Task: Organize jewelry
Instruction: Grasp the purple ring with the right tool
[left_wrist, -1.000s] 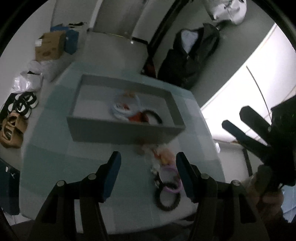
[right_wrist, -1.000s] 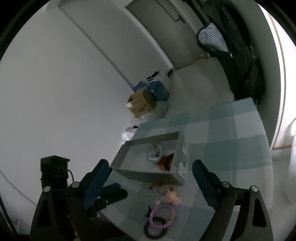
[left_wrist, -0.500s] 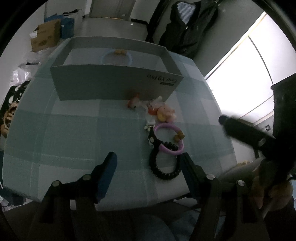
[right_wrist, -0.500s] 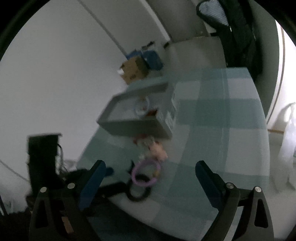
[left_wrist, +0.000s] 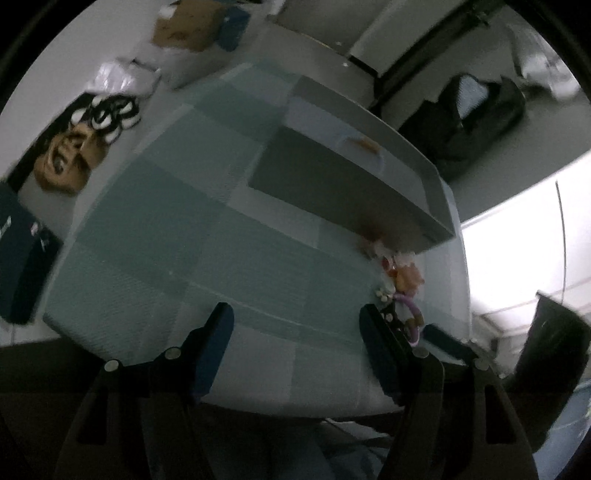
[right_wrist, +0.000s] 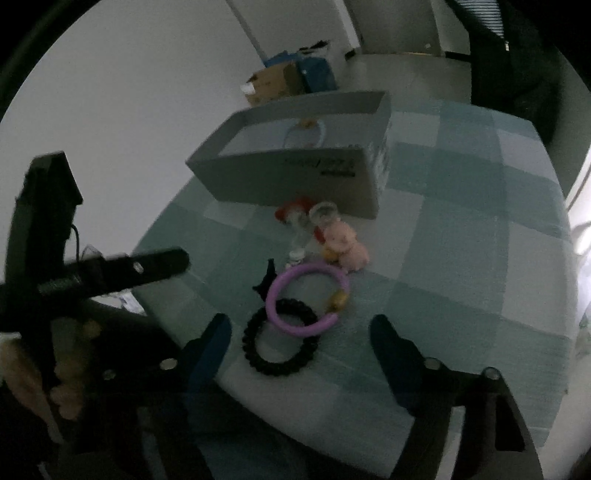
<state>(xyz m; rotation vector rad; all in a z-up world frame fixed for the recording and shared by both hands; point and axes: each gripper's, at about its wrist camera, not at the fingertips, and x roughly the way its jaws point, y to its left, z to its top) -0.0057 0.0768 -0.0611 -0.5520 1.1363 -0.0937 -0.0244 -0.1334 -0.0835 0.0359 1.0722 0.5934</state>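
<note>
On the checked teal tablecloth (right_wrist: 461, 236) lies a jewelry pile: a black beaded bracelet (right_wrist: 280, 345), a purple bangle (right_wrist: 306, 299) overlapping it, a pink plush charm (right_wrist: 347, 245) and small red and white pieces (right_wrist: 295, 214). Behind stands the grey box (right_wrist: 295, 173) with a pale bangle (right_wrist: 306, 133) inside. My right gripper (right_wrist: 299, 330) hovers low over both bracelets, jaws closing, pads not touching them. My left gripper (left_wrist: 295, 319) is open over bare cloth, the pile (left_wrist: 402, 275) to its right by the box (left_wrist: 351, 184).
The table's near edge (right_wrist: 332, 413) runs just under both grippers. On the floor beyond are a cardboard carton (right_wrist: 273, 83), blue boxes (right_wrist: 317, 70), shoes (left_wrist: 110, 110) and a dark jacket (left_wrist: 469, 118). The left gripper's finger (right_wrist: 159, 262) reaches in left of the pile.
The right gripper has dropped toward the bracelets and its jaws have narrowed. The left gripper has rolled and swung left, so the pile now sits to the right of its fingers.
</note>
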